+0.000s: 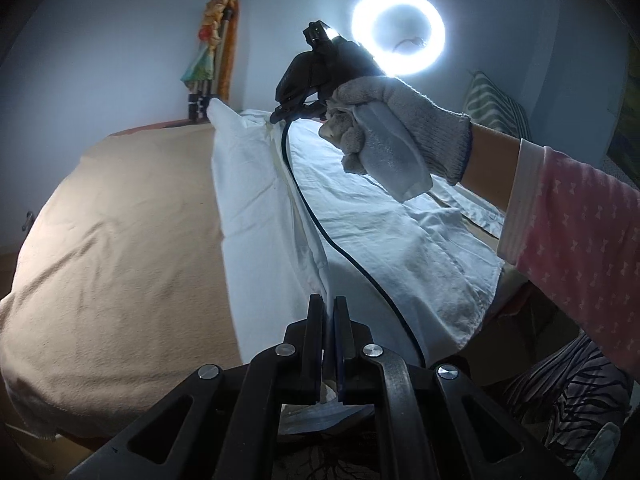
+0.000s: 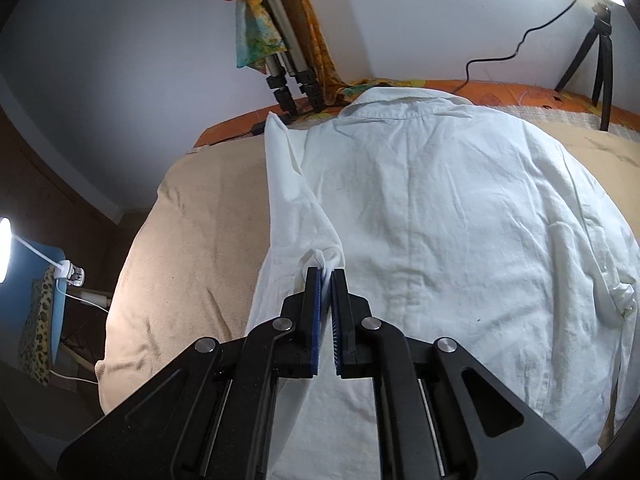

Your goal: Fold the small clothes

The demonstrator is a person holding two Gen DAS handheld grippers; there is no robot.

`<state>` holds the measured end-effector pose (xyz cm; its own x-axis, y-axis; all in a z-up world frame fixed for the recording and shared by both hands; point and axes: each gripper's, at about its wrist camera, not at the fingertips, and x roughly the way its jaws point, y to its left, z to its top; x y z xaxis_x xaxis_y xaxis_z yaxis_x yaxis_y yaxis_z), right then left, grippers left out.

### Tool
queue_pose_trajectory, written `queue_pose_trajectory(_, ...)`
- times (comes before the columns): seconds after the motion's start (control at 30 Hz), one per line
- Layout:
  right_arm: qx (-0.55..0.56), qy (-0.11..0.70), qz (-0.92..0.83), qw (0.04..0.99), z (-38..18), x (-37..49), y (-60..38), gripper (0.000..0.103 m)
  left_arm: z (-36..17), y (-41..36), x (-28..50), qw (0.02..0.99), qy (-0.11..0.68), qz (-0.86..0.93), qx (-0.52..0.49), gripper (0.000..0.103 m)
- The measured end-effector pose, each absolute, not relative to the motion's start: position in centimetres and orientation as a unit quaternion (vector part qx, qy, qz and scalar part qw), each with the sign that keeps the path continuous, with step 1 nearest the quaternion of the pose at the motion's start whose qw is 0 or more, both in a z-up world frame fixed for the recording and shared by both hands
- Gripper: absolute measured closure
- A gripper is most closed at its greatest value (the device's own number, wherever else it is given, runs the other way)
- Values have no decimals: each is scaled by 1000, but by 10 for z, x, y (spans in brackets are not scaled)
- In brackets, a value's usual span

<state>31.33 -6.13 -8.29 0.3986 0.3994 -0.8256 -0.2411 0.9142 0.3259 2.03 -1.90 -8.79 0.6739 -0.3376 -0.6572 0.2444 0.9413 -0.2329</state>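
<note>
So the white shirt [image 2: 460, 208] is lying back-up on the beige blanket [image 2: 192, 216], collar out at 12 o'clock in the right wrist view, hem running toward the camera, so its long axis goes pretty much 12 to 6. Both grippers are pinched on the same side edge, the one at 9 o'clock of the shirt's body. The right gripper [image 2: 327, 276] has its fingers squeezed together on a little bunch of white cloth, with the lifted flap trailing away toward 11 o'clock. The left gripper [image 1: 329, 312] is likewise clamped on the fabric edge, which rises from its tips as a taut ridge toward 11 o'clock; in that view you can see the gloved hand [image 1: 400, 132] working the other gripper further up the same edge, so the two grips sit along one line parallel to the shirt's length. My read: the side panel is being carried over, and the fold needs to travel toward 3 o'clock across the back. Plenty of flat shirt there to land on. The black cable [image 1: 320, 224] drapes right along the lifted edge, which could snag. Blanket on the 9 o'clock side is bare.
</note>
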Motion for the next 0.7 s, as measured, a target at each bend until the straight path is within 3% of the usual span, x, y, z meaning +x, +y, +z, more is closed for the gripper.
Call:
queue_pose_trajectory(0.33, 91, 536, 174, 821, -117, 321, -92, 96, -103, -47, 32, 891, 408, -193, -55, 100)
queue_pose_trajectory(0.37, 89, 543, 173, 817, -120, 322, -94, 95, -105, -47, 31, 888, 412, -198, -56, 95)
queue_pose_trajectory(0.43, 84, 550, 171, 813, -122, 323, -100, 90, -106, -45, 27, 882, 417, -210, -62, 88)
queue_pose_trajectory(0.5, 82, 547, 164, 816, -119, 322, -111, 77, -103, -39, 20, 875, 419, -228, -77, 87)
queue_pose_trajectory(0.7, 84, 509, 180, 838, -86, 303, -135, 76, -87, -9, 7, 894, 384, -207, -104, 86)
